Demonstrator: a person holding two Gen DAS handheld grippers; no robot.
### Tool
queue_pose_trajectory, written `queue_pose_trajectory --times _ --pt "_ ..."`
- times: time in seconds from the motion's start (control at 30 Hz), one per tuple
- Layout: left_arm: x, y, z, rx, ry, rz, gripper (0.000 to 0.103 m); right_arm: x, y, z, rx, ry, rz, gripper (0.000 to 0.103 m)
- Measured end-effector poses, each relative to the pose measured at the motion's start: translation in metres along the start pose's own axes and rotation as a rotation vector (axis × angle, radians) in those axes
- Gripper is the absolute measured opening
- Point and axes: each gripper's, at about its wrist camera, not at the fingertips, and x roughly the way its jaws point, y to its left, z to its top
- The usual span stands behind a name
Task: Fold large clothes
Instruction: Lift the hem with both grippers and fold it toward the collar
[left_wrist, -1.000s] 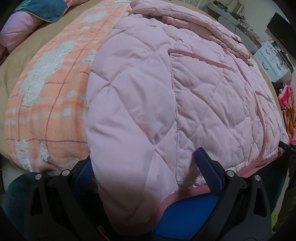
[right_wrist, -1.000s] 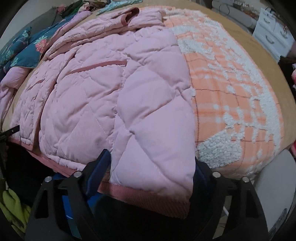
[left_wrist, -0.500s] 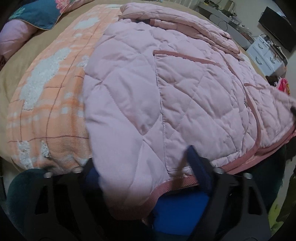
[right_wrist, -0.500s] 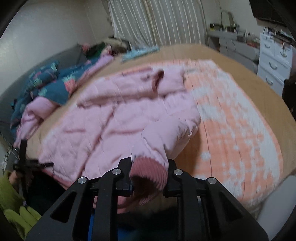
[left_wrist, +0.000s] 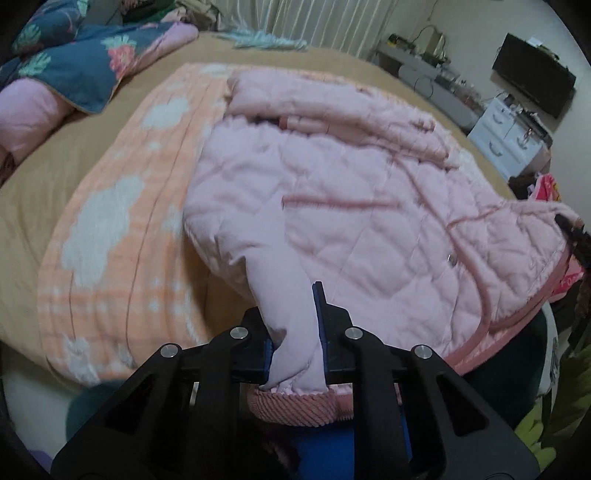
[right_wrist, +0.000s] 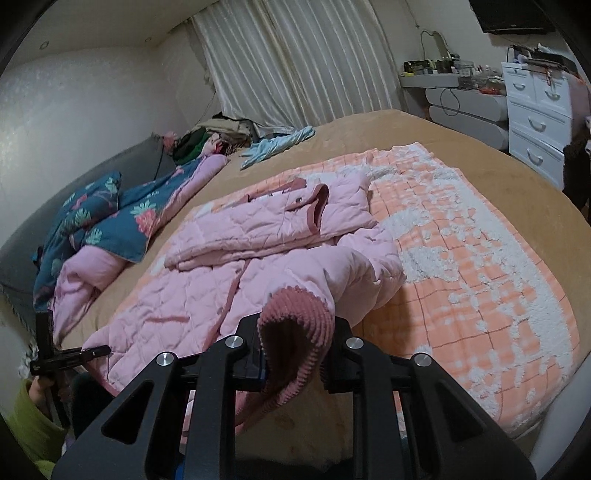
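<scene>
One tan bed (right_wrist: 443, 147), peach blanket (right_wrist: 480, 280), white drawers (right_wrist: 535, 122), striped curtains (right_wrist: 295, 62)

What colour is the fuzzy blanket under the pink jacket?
Orange with white fluffy patches; right wrist view shows it best.

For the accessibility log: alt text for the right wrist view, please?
The right gripper is shut on the ribbed cuff of a pink quilted jacket, lifting it off an orange-and-white blanket on a tan bed. White drawers stand beyond.
</scene>
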Motion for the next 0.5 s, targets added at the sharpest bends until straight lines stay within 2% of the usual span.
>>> queue_pose_trajectory --times 0.2,0.5 --pt "-0.012 -0.008 0.033 0.009 -0.082 -0.015 0.009 0.0 -0.005 0.013 0.052 -0.002 -0.023 0.018" --pt "-0.025 -0.009 0.071 -0.01 -0.172 -0.031 0.009 -0.002 0.0 0.044 0.037 -0.048 -0.015 0.018"
